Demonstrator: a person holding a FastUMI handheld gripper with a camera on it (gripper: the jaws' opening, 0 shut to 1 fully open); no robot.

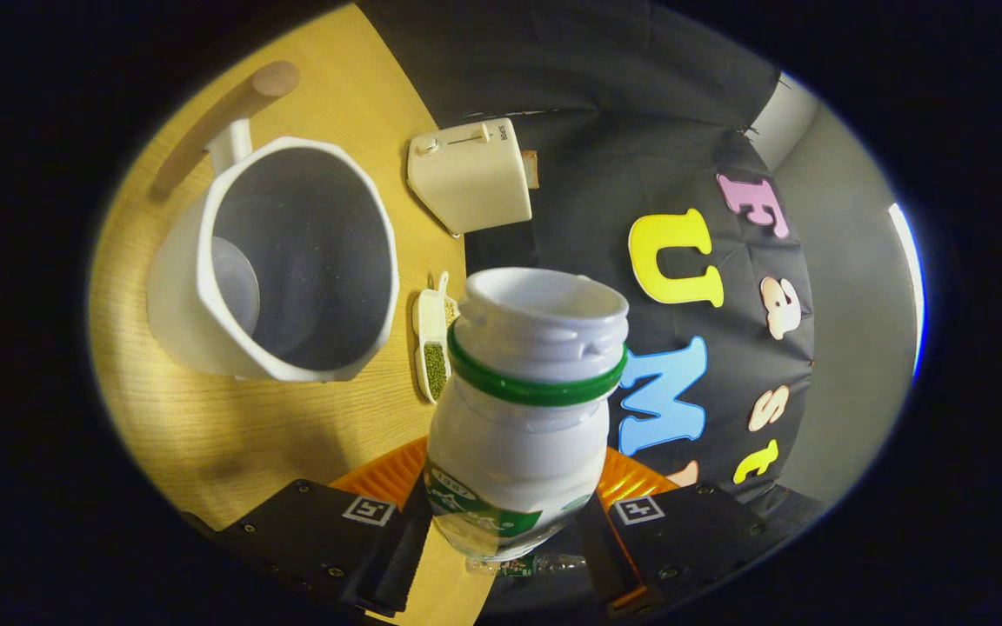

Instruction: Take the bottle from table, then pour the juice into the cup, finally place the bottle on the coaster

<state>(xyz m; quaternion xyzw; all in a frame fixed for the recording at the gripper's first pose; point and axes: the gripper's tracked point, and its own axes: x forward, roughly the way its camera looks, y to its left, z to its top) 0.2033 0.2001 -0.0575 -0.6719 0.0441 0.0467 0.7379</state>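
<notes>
Gripper [508, 522] is clamping the bottle [523, 409]: both fingers are pressing on its lower body, one per side. The bottle's base is dropping out of sight between the fingers, and the label is only partly readable, too distorted to make out. Cap is off; the open neck with its green ring is pointing ahead, and the whole view is tilting with it.

Beyond the fingers, the cup [279, 261] is sitting on the table [231, 435], mouth facing the camera, interior looking dark; can't tell if any liquid is in it. Its wooden handle is sticking out toward the table's far side.

Between cup and bottle neck, a small scoop [433, 343] holding green beans is lying near the table's edge, partly hidden behind the bottle. Further along that edge a toaster [470, 178] is standing.
</notes>
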